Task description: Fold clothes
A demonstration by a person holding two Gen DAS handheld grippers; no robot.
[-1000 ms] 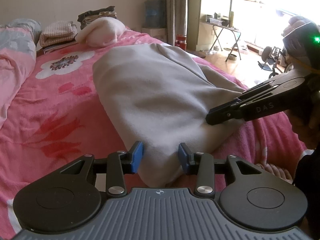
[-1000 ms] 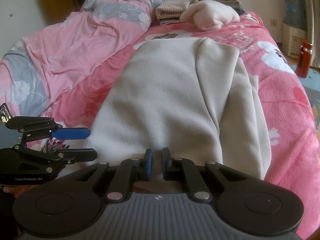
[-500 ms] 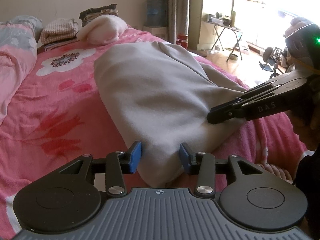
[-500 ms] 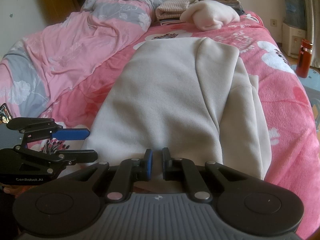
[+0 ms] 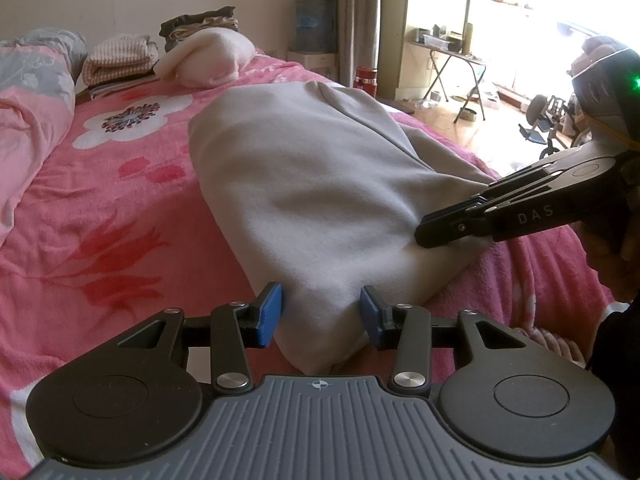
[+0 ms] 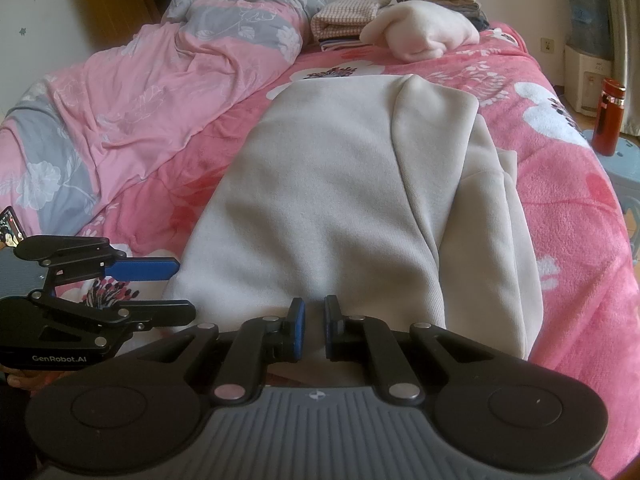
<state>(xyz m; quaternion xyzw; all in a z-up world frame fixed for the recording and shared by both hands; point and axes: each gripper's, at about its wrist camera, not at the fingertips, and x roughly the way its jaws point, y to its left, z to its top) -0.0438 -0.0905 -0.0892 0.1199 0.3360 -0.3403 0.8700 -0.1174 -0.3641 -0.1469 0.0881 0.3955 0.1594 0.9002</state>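
Left gripper (image 5: 320,318): jaws apart, straddling the near left corner of the beige garment (image 5: 312,184). Cloth sits between the blue pads (image 5: 269,318) but they do not press on it, so nothing is held on that side. Right gripper (image 6: 314,330): jaws nearly together, pinched on the near hem of the same garment; in the left wrist view its tips meet at the cloth's near right edge.

Garment position: laid lengthwise down the middle of the pink floral blanket (image 6: 568,216), near end at the bed's edge by the person, far end toward the cream bundle (image 6: 420,34) and the stack of folded clothes (image 6: 352,16) at the head. One long side is already doubled over onto the body, giving a thick ridge along the right.

Handling, as judged: a thick fleece or sweatshirt knit. Soft, limp, no stiffness of its own; it will sag between two hold points and drape rather than crease sharply. Moderately heavy for cloth, more so where layers stack. The surface looks matte and grippy, so slipping from the pads seems unlikely. Not fragile.

Where to take hold: the two near corners of the hem, catching all layers at each. The left pads are placed for this and need only close. A grip on a single layer at the folded side would probably let the underlying layers drop out when lifted.
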